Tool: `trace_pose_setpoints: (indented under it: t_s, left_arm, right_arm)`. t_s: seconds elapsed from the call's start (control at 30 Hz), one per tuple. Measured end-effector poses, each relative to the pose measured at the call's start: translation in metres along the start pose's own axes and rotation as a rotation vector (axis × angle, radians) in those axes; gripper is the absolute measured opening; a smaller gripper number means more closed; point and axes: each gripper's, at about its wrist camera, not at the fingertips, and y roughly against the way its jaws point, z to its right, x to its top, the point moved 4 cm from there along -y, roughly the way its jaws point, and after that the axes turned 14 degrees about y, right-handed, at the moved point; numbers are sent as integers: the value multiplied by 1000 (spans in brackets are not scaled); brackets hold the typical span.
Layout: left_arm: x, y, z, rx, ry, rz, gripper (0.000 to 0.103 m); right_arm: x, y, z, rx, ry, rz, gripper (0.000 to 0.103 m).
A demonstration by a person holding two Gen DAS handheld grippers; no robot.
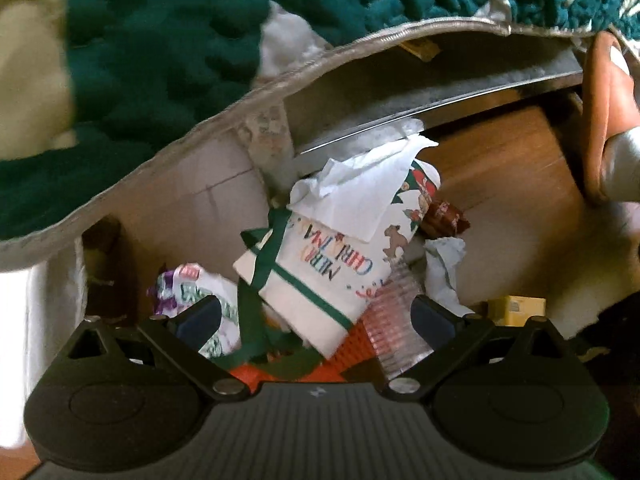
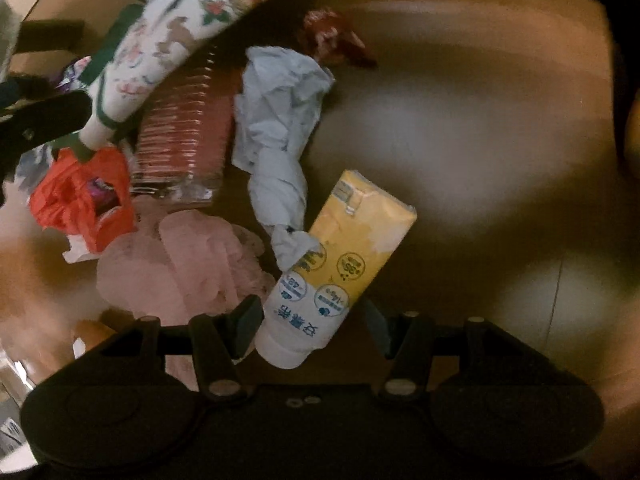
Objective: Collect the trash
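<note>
A pile of trash lies inside a brown box (image 1: pixel 500 168). On top is a white "Merry Christmas" gift bag (image 1: pixel 320 256) with green ribbon, and a white tissue sticks out of it. My left gripper (image 1: pixel 316 316) hovers open just over the bag and a ribbed clear plastic cup (image 1: pixel 396 320). In the right wrist view, a yellow and white tube-shaped pack (image 2: pixel 360 232) lies with its white end between my right gripper's (image 2: pixel 312 328) open fingers. The left pad is close to it and there is a gap on the right.
Around the pack lie a crumpled pale tissue (image 2: pixel 280 120), a dark red wrapper (image 2: pixel 332 36), an orange plastic bag (image 2: pixel 80 196) and a pink crumpled wad (image 2: pixel 192 264). A teal knitted blanket (image 1: pixel 160 60) lies beyond the box's grey rim (image 1: pixel 280 76). Bare box floor (image 2: pixel 480 160) lies to the right.
</note>
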Motion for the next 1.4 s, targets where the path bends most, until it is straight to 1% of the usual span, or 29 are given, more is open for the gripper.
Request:
trace_pose_setpoints:
  t_s: [0.07,0.17,0.23,0.4,0.53,0.57,0.6,0.63,0.67,0.7,0.73,0.77,0.83,0.87,0.97,1.07,1.2,1.3,1.4]
  left_arm:
    - [0,-9,4,-5,-26,-2,97]
    - [-4,-21,13,13,-104,3,91]
    - [-6,-28,16,35,-152,11,89]
    - [-8,-43,15,33,-182,-3,84]
    - [-7,-51,16,17,-196,-9,83]
    - [-6,-53,16,12,-195,-11,81]
    - [-6,-56,18,10,-194,-15,78]
    - [-5,-58,18,8,-191,-22,64]
    - [-5,-60,18,3,-185,-36,58]
    - [-4,-61,18,-2,-177,-42,56]
    - [-4,-62,18,-7,-173,-43,47]
    - [-4,-62,18,-12,-172,-48,36]
    - [-4,-60,18,-17,-169,-59,30]
    - [-3,-58,18,-15,-164,-60,25]
    - [-1,-51,18,10,-144,-77,19]
    - [2,-40,16,20,-103,-105,14]
    - [10,-19,11,18,-44,-139,12]
    - [13,0,10,15,-17,-159,12]
    - [14,24,12,11,5,-181,12]
  right_arm:
    - [0,-4,-1,-13,0,-9,56]
    - [1,-9,-1,-10,-3,-13,56]
    - [1,-11,-2,-12,-1,-11,56]
    - [-2,-12,0,-12,-7,-15,55]
    - [0,-13,3,-9,-10,-12,55]
    - [1,-13,5,-7,-9,-11,54]
    - [3,-14,3,-7,-7,-11,53]
    - [3,-14,4,-10,-6,-10,53]
    - [3,-14,4,-11,-2,-10,53]
    - [1,-12,6,-14,3,-9,53]
    - [0,-11,5,-20,10,-8,53]
    - [0,-10,4,-25,15,-9,51]
    - [-2,-10,2,-41,29,-8,51]
    - [-3,-9,1,-50,43,-8,51]
    - [-4,-5,-6,-86,107,-17,50]
    - [-9,5,-13,-103,150,-29,49]
    - [-19,28,-24,-128,202,-27,48]
    - [-30,50,-32,-136,230,-21,47]
    - [-36,79,-37,-137,235,20,47]
